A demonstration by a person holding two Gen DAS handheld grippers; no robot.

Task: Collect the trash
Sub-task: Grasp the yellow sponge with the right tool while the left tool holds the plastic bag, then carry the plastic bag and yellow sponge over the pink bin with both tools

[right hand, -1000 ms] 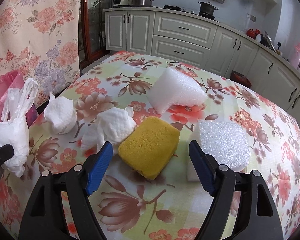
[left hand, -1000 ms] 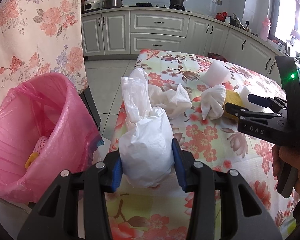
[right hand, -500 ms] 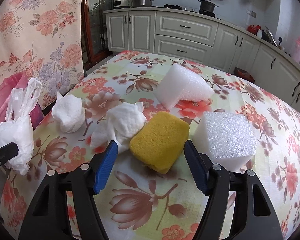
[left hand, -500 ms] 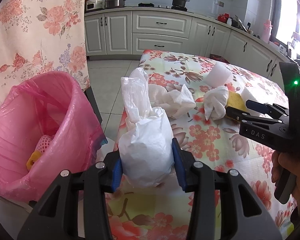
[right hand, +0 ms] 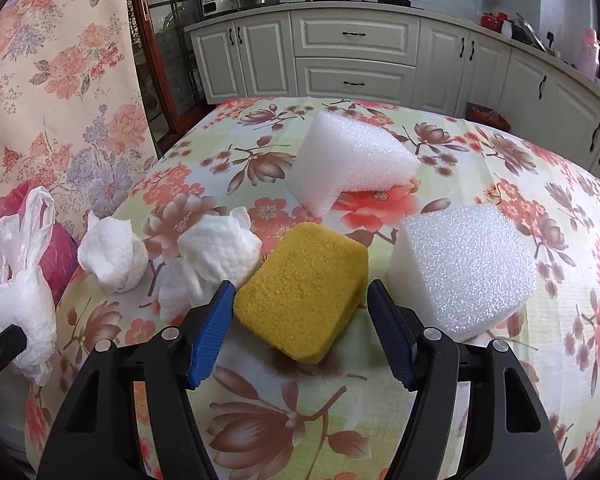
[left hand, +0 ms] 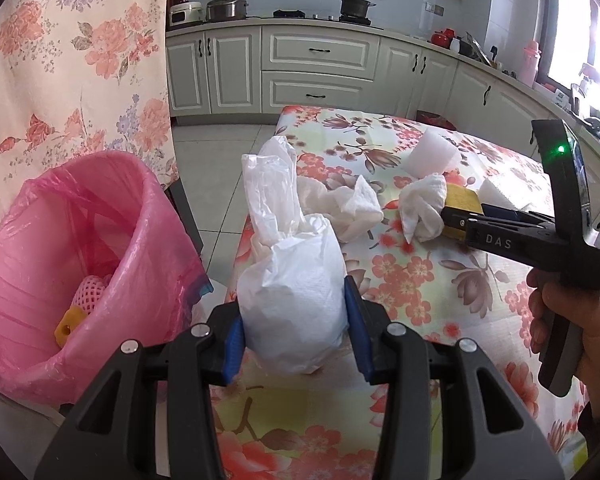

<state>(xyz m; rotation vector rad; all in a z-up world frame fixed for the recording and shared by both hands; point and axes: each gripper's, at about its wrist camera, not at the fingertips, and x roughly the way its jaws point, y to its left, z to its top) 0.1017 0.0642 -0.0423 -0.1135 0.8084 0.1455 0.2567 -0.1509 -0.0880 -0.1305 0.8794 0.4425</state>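
Left gripper [left hand: 296, 334]: its jaws are clamped on a white plastic bag [left hand: 296, 300], blue pads pressed into both sides of the bunched bag, whose loose handles stand up above the grip.
Right gripper [right hand: 302, 318]: its jaws are closing around the yellow sponge [right hand: 304, 290]; the sponge lies between the pads, the left pad seems to meet its edge, a gap shows at the right pad.
Right hand [left hand: 572, 320]: wrapped round the gripper's handle, seen from the left wrist view.
Yellow sponge: lying flat on the table [right hand: 284, 408], which wears a flowered cloth.
Crumpled tissue [right hand: 216, 256]: just left of the sponge, touching it.
Second tissue wad [right hand: 114, 254]: further left of the sponge, near the table's edge.
Foam cube [right hand: 464, 268]: just right of the sponge.
Foam wedge [right hand: 348, 160]: behind the sponge, farther up the table.
Bin with pink liner [left hand: 80, 264]: off the table's left edge, well left of the sponge; a pink foam net and a yellow scrap lie inside.
Kitchen cabinets [right hand: 352, 56]: along the far wall behind the sponge.
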